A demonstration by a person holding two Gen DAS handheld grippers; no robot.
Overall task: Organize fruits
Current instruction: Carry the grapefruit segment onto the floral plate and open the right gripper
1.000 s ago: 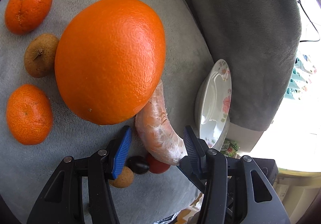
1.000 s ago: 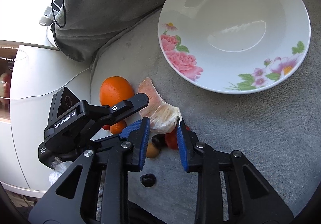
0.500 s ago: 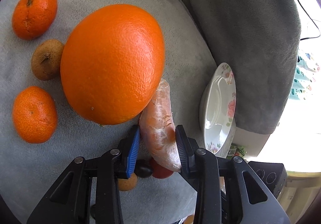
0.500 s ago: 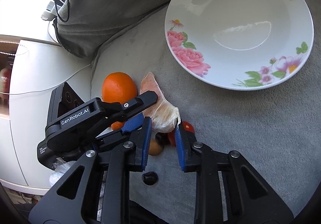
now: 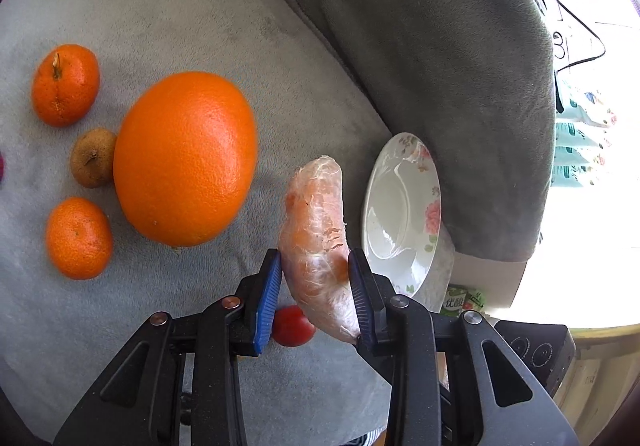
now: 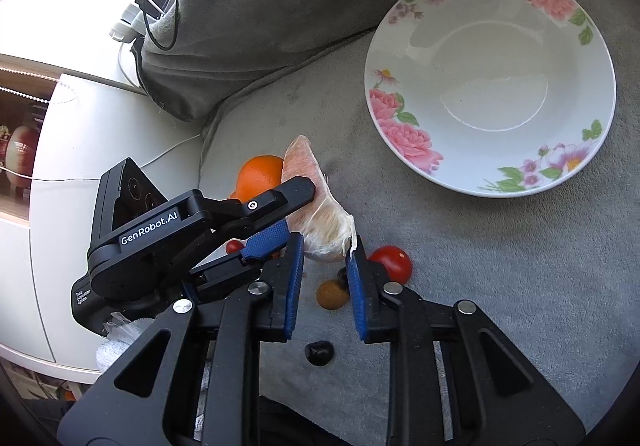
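Wrapped fruit (image 5: 316, 242), end hidden behind hand-held gripper (image 5: 316, 282)

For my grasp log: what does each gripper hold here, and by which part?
The left gripper clamps the plastic-wrapped fruit wedge across its lower half. The right gripper is shut at its narrowest, nothing visibly gripped.

Non-task surroundings, seating area

Grey plush cushion (image 6: 256, 2) against seat back; black cable (image 6: 160, 6) draped over its top; white side cabinet (image 6: 100, 126) adjoining; green packet (image 5: 464, 300) below seat edge.
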